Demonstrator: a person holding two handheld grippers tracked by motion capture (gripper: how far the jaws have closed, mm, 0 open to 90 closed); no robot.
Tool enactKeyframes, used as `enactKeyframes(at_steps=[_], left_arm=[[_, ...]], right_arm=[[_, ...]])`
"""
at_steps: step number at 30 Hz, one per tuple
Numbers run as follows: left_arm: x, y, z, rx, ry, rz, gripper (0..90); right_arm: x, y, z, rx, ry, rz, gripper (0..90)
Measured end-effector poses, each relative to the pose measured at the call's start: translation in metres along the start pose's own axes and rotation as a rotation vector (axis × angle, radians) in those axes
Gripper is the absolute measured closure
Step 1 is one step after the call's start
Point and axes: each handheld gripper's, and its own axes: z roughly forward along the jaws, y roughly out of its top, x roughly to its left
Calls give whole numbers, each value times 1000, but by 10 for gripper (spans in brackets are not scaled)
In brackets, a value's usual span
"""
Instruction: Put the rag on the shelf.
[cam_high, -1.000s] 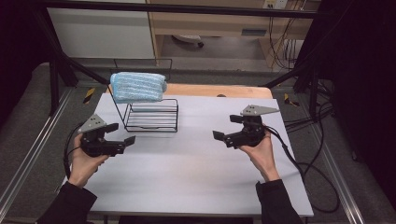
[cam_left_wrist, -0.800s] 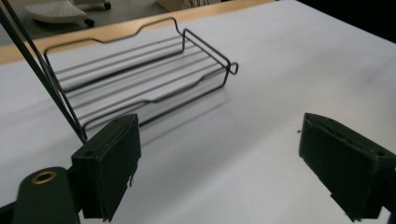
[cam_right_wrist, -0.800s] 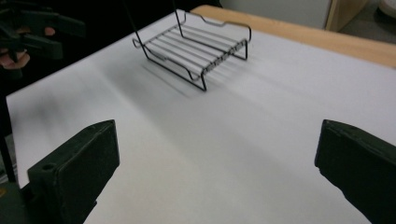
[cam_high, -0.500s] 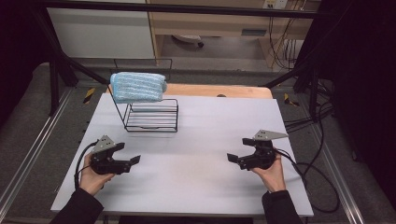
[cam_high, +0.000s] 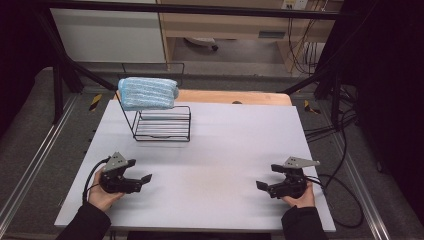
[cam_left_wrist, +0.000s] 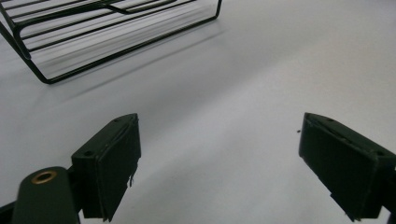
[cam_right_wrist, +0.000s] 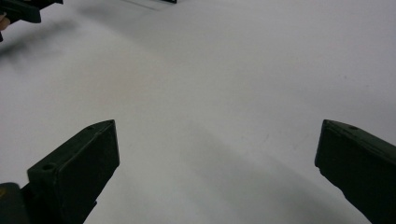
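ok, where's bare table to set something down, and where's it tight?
The white table is bare between the left gripper and the right gripper, and across its whole right half behind the right gripper. Tight at the far left: the black wire rack stands there with a folded light-blue cloth draped over its top.

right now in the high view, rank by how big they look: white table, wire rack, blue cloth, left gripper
1. white table
2. wire rack
3. blue cloth, draped over the rack's top; close to the rack in size, so that order is unsure
4. left gripper, smallest
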Motion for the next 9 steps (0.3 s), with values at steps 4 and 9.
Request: enactKeyframes(at_steps=[4,9], left_arm=[[0,-3,0,1,0,-9,129],[2,-5,-1,3,1,-14,127]], right_arm=[[0,-4,0,21,-4,-5,6],[0,-4,0,21,-1,-3,6]])
